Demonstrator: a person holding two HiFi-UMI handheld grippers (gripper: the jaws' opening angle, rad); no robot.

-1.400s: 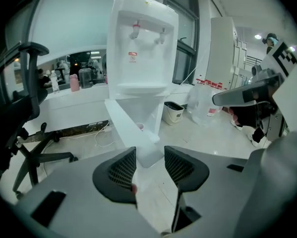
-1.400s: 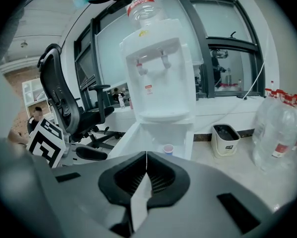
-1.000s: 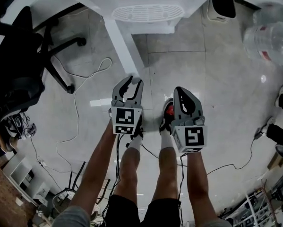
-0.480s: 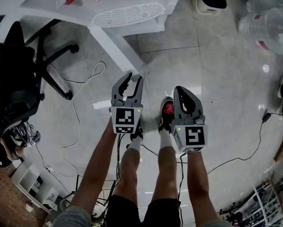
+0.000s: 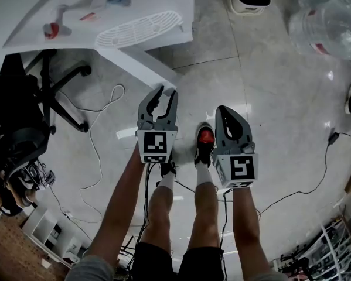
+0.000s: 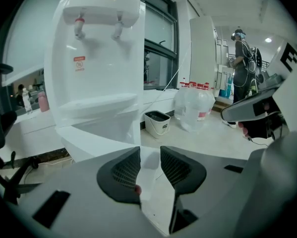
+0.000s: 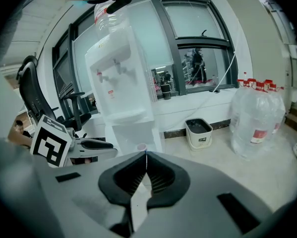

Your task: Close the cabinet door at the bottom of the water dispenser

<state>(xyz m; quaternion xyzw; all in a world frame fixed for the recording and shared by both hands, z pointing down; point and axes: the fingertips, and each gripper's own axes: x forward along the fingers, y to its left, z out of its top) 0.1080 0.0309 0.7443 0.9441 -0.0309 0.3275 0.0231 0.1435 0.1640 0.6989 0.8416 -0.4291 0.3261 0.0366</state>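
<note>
Dispenser [image 5: 140, 28] shifted left; window [image 7: 198, 48] unseen overhead.

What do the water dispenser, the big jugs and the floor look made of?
Water dispenser: glossy white plastic, likely; smooth moulded shell. Jugs: clear plastic; see-through walls. Floor: polished tile, apparently; grout lines, light glare.

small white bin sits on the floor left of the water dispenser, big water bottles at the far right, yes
No, the side is wrong. The small white bin sits on the floor right of the water dispenser, not left; the big water bottles are at the far right, as you say. The right gripper view shows this.
</note>
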